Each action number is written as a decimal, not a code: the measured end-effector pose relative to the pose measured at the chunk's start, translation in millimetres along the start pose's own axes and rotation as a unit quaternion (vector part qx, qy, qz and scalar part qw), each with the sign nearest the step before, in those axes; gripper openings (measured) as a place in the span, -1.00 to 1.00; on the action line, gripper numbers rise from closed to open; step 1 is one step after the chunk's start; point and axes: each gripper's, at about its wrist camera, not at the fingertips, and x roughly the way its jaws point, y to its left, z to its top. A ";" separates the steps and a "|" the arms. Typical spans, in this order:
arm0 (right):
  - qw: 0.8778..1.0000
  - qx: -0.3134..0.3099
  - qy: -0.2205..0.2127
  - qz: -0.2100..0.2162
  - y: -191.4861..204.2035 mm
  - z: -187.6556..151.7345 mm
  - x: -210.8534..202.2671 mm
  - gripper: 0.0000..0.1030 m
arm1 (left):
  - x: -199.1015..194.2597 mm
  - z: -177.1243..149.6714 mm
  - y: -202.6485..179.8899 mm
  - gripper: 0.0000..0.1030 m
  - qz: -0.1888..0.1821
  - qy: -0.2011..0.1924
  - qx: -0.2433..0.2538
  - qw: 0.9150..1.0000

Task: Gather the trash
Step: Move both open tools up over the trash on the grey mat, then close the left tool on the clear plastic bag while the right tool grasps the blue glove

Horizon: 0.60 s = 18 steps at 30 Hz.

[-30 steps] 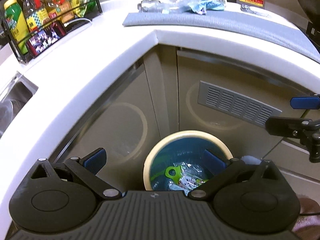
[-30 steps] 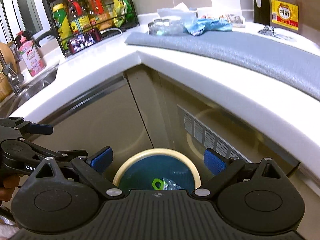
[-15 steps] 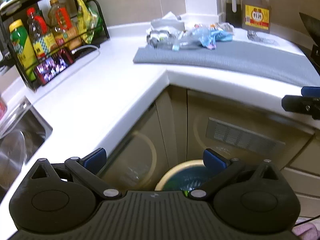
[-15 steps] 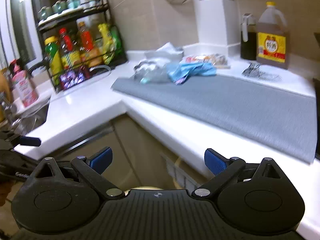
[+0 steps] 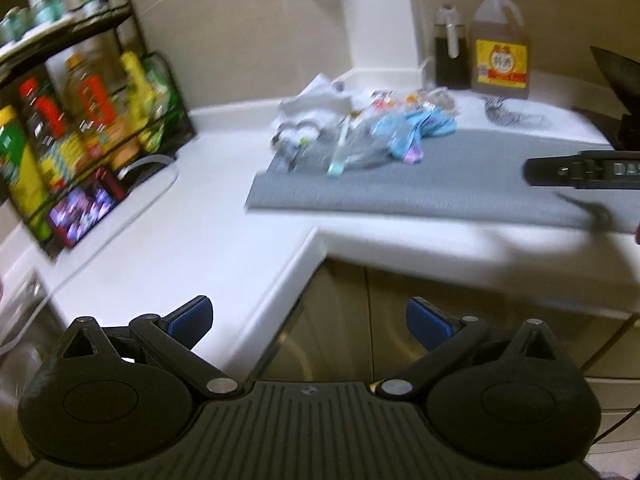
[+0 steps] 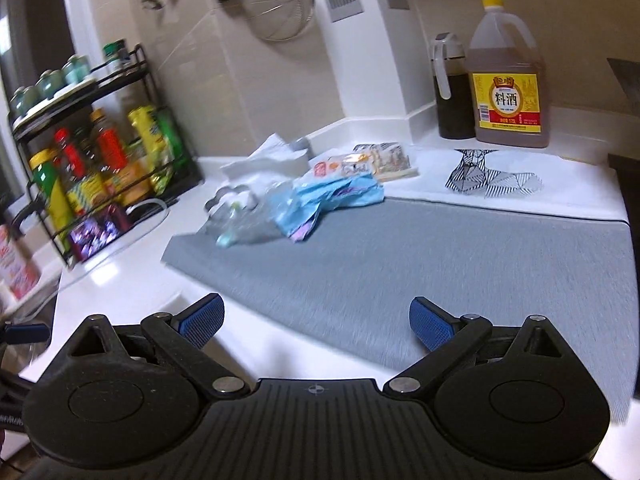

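Left wrist view
Left gripper: the blue-padded fingers are spread wide and nothing is held between them; it is poised over the inner corner of the white countertop, above the cabinet fronts.
Trash pile: a heap of crumpled clear plastic, blue wrappers and white paper is seen ahead of the gripper and slightly to its right, on the far left end of the grey mat.
Right gripper: only a dark part of it is seen at the right edge, over the mat; how its fingers stand cannot be told from this view.
Condiment rack: placed ahead to the left, blurred, filled with bottles.
Cooking wine jug: placed far ahead to the right, behind the mat, against the wall.

Right wrist view
Right gripper: the fingers are spread apart and empty, held over the near edge of the grey mat.
Trash pile: seen ahead and slightly left, resting on the mat's far left corner and on the counter just behind it.
Cooking wine jug: ahead to the right, just beside a dark oil bottle.
Condiment rack: well to the left.
Strainer: hung on the wall above the trash.
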 end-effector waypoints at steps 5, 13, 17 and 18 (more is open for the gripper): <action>1.000 0.026 -0.003 -0.014 -12.5 22.8 28.2 0.93 | 32.3 45.1 -6.2 1.00 -0.012 -0.039 0.041 0.998; 0.989 0.146 0.004 -0.020 -44.6 66.3 91.7 0.94 | 106.4 97.4 -28.4 1.00 -0.040 -0.051 0.116 0.991; 0.986 0.162 0.018 -0.031 -45.6 85.2 132.2 0.95 | 138.7 110.2 -40.9 1.00 -0.045 -0.042 0.138 0.988; 0.985 0.168 0.023 -0.034 -45.6 88.7 141.8 0.95 | 145.5 113.2 -43.0 1.00 -0.046 -0.038 0.142 0.988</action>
